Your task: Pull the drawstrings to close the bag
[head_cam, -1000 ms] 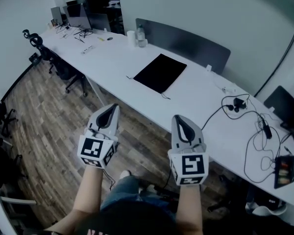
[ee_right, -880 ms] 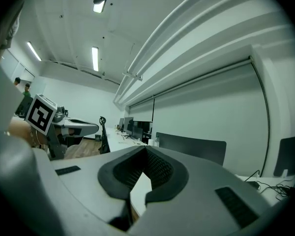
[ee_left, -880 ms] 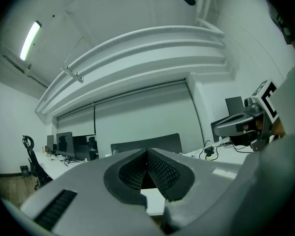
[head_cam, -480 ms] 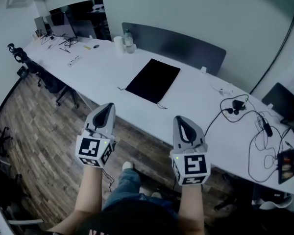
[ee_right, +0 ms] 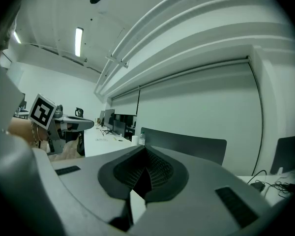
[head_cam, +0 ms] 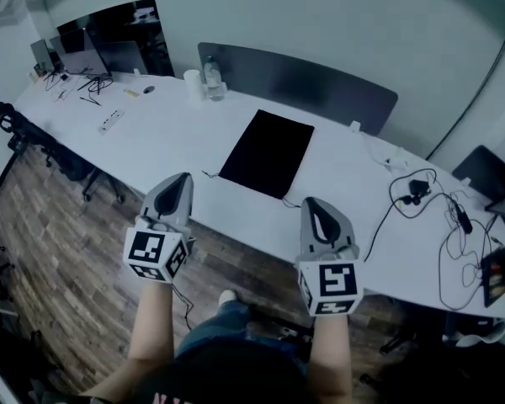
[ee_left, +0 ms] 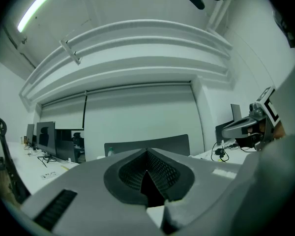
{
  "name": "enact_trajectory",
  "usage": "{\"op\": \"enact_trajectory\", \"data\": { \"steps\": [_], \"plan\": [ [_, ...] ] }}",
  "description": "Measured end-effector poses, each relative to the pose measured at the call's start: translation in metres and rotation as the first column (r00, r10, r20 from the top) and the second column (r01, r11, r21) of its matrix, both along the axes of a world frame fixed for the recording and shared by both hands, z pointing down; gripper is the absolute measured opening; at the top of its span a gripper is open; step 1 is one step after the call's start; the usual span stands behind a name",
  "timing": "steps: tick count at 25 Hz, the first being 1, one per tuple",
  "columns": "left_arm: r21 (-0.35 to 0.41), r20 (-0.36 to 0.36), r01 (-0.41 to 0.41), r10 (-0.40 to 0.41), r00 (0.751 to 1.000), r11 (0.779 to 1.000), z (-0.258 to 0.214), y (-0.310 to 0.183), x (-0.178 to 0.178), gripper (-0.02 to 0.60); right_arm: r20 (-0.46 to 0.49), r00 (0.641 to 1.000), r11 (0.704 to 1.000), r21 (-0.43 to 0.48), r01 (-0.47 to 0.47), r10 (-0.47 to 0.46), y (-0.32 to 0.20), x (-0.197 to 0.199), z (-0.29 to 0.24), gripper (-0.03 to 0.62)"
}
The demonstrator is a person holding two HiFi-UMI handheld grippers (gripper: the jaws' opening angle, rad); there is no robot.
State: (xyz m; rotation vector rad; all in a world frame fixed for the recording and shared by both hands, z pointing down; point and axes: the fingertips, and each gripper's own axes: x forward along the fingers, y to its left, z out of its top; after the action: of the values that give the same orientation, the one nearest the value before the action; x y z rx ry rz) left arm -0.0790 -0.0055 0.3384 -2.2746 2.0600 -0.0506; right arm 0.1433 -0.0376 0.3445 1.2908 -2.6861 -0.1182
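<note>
A flat black bag (head_cam: 267, 152) lies on the long white table (head_cam: 177, 133), its drawstring ends (head_cam: 209, 175) trailing at the near corners. My left gripper (head_cam: 182, 180) is held over the floor just short of the table's near edge, left of the bag, jaws shut and empty. My right gripper (head_cam: 313, 205) hangs level beside it, near the bag's right corner, also shut with nothing in it. In the left gripper view the closed jaws (ee_left: 146, 155) point toward the far wall; the right gripper view shows its closed jaws (ee_right: 146, 154) likewise. Neither touches the bag.
A grey divider panel (head_cam: 299, 82) stands behind the bag. A cup and bottle (head_cam: 204, 81) sit at the back left, monitors (head_cam: 80, 57) farther left. Black cables (head_cam: 438, 225) and a small tray (head_cam: 497, 272) lie at the right. Office chairs (head_cam: 34, 137) stand on the wooden floor.
Both grippers, still shut, have moved forward toward the table's near edge, and the bag now lies closer in front of them and more centred between them.
</note>
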Motion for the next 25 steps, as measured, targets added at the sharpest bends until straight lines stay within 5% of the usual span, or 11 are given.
{"op": "enact_trajectory", "data": {
  "steps": [11,25],
  "plan": [
    [-0.084,-0.062,-0.168,0.163,0.985,0.982,0.035,-0.068,-0.086,-0.002,-0.058,0.982,0.983,-0.020,-0.181,0.180,-0.052,-0.055,0.018,-0.006],
    [-0.195,-0.058,-0.227,0.220,0.974,0.954,0.087,-0.123,-0.109,-0.002,-0.146,0.957,0.957,-0.117,-0.267,0.249,-0.089,-0.013,0.068,-0.006]
  ]
}}
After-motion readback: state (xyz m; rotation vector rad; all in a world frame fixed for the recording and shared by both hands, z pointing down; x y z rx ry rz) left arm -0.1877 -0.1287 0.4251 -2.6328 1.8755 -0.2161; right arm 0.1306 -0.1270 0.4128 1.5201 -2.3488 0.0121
